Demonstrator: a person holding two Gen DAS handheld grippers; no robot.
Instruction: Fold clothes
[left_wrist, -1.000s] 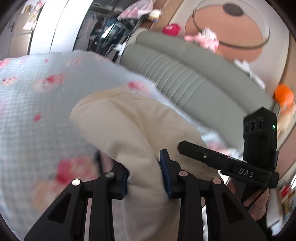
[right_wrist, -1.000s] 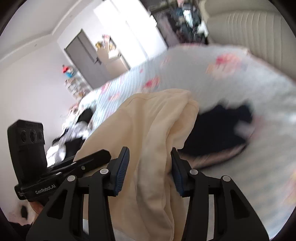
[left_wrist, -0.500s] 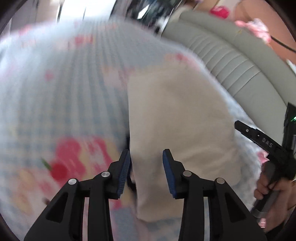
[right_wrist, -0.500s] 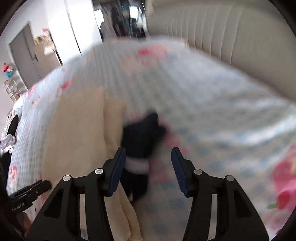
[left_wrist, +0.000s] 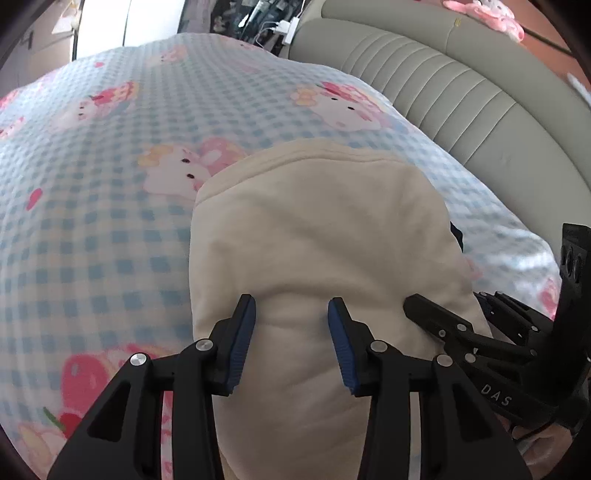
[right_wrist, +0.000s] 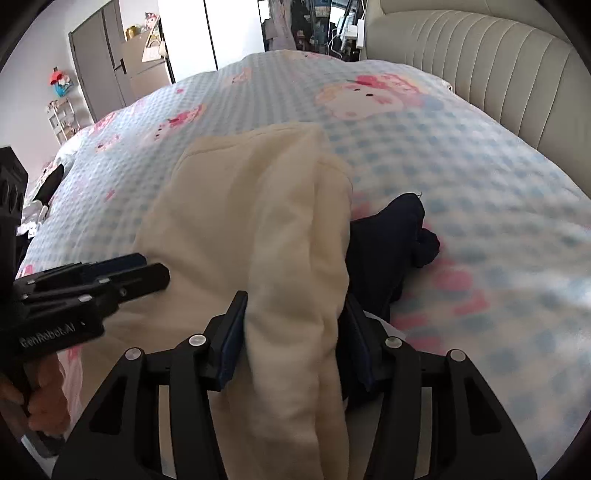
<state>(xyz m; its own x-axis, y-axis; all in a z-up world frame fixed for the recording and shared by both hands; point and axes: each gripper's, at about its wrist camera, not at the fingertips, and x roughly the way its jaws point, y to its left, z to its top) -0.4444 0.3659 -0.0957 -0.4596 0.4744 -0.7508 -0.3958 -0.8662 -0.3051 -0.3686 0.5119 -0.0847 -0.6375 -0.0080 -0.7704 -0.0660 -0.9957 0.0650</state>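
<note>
The cream garment (left_wrist: 317, 258) lies folded on the checked bedspread (left_wrist: 110, 221), partly over dark clothing (right_wrist: 388, 251). The left gripper (left_wrist: 291, 343) is opening around it; the right gripper (right_wrist: 295, 339) is closing on its edge. Smoothing remains, I judge.

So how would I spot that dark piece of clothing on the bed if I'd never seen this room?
Start at the bed's blue-checked cartoon-cat cover, below the ribbed cream headboard. In its middle lies a folded cream garment. The dark navy garment pokes out from under its right edge: crumpled, and the only dark cloth on the pale cover there.
</note>
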